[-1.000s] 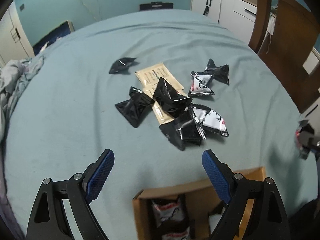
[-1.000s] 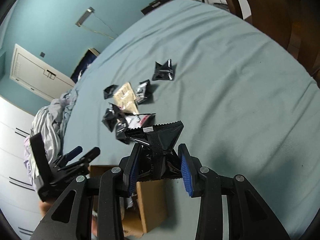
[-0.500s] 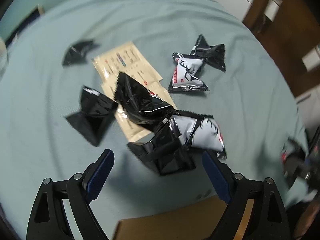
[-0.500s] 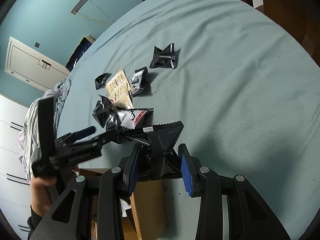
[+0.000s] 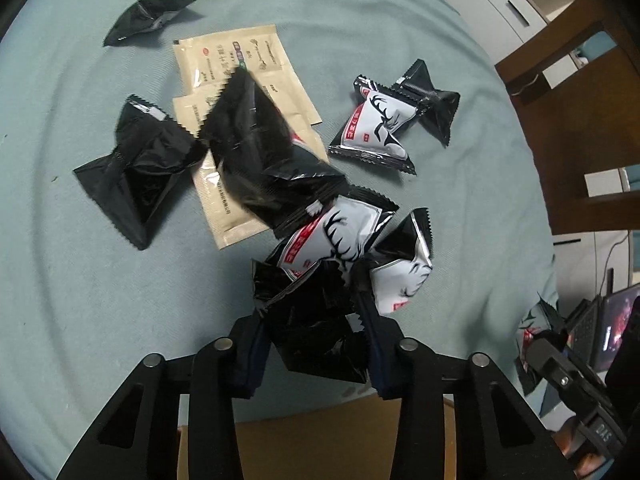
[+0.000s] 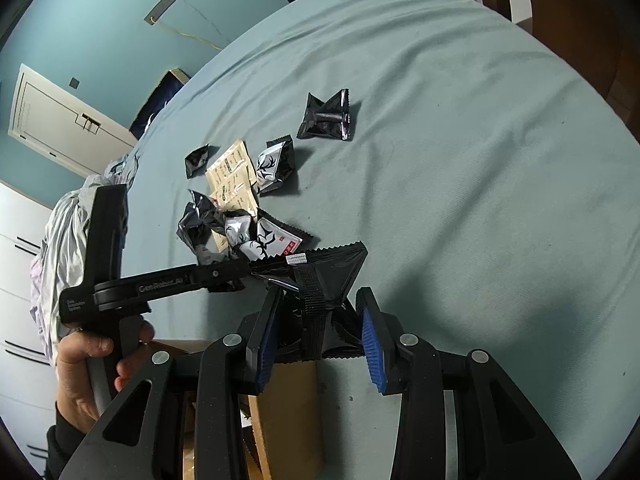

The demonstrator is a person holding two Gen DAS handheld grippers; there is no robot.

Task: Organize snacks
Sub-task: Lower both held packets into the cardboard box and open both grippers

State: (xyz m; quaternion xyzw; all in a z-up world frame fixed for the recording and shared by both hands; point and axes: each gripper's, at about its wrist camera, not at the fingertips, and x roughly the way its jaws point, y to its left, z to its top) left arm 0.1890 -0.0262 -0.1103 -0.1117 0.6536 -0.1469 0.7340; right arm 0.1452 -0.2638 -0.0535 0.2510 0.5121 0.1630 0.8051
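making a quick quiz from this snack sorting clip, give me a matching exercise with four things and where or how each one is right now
Things:
1. left gripper
2. right gripper
3. beige sachets
4. cardboard box

States:
A. lying flat on the bedsheet, partly under black packets
B. at the near edge of the bed, below both grippers
C. closing around a black packet at the near end of the pile
D. holding a black packet with a ribbed seam above the box

Pairs: 1-C, 2-D, 3-A, 4-B
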